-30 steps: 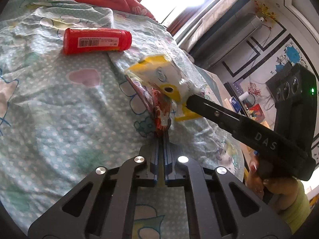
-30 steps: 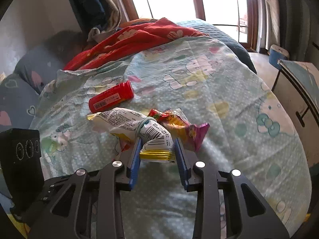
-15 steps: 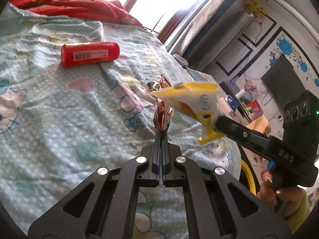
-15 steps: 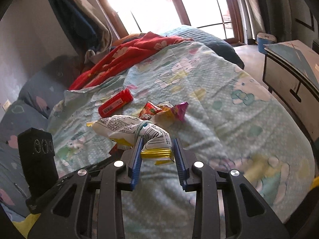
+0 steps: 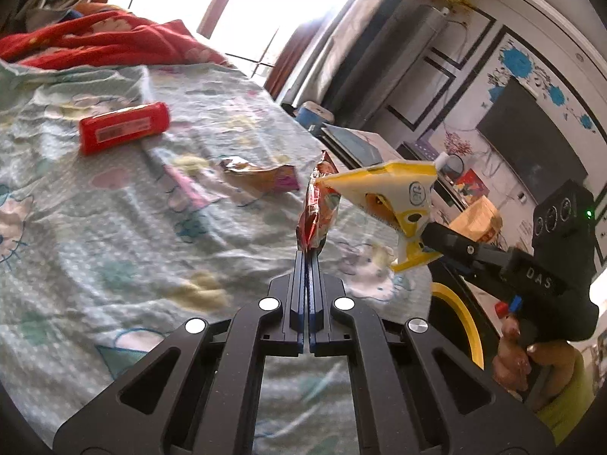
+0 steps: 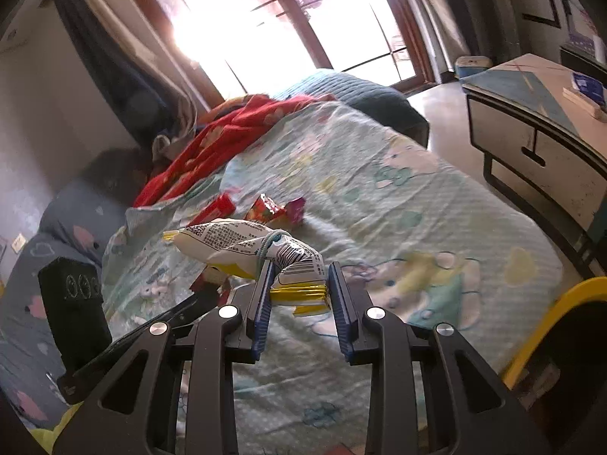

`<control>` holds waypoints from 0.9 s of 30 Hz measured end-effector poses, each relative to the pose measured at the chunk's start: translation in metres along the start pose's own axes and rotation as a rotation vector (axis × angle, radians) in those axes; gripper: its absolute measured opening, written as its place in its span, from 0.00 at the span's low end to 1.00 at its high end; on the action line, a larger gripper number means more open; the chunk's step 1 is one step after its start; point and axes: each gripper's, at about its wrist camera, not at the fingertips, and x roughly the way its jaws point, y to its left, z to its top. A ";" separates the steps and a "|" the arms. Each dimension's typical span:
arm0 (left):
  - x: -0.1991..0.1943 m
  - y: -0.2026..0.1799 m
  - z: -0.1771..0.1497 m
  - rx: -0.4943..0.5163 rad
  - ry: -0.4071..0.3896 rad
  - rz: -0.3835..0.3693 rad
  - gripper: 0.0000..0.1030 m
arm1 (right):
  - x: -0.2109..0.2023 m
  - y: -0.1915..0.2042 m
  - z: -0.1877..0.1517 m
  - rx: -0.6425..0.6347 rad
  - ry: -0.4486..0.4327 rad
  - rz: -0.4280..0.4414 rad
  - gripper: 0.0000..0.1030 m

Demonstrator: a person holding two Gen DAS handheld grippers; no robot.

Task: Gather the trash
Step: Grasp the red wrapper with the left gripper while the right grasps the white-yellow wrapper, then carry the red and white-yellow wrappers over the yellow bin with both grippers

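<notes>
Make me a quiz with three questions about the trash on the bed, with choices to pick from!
1. Where is the red tube?
A. lying on the bedsheet
B. in the left hand-held gripper
C. on the cabinet

2. How many wrappers lie loose on the bedsheet near the tube?
A. none
B. one
C. four

3. What is the left hand-held gripper doing?
A. standing wide open
B. shut on a red wrapper
C. gripping the tube

Answers: 1 A, the tube rests flat on the sheet. 2 B, only the crumpled orange-and-pink wrapper lies there. 3 B, its jaws are shut with the red wrapper sticking up from them, while the right hand-held gripper holds the white-and-yellow snack bag.
</notes>
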 end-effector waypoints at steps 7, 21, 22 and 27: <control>-0.001 -0.024 -0.003 0.054 0.005 -0.031 0.00 | -0.031 -0.018 0.001 0.050 -0.060 -0.014 0.27; 0.007 -0.059 -0.017 0.157 0.033 -0.073 0.00 | -0.074 -0.045 0.002 0.094 -0.132 -0.066 0.27; 0.007 -0.061 -0.018 0.163 0.034 -0.075 0.00 | -0.076 -0.046 0.002 0.096 -0.137 -0.072 0.27; 0.010 -0.071 -0.022 0.195 0.045 -0.088 0.00 | -0.088 -0.056 -0.001 0.100 -0.151 -0.103 0.27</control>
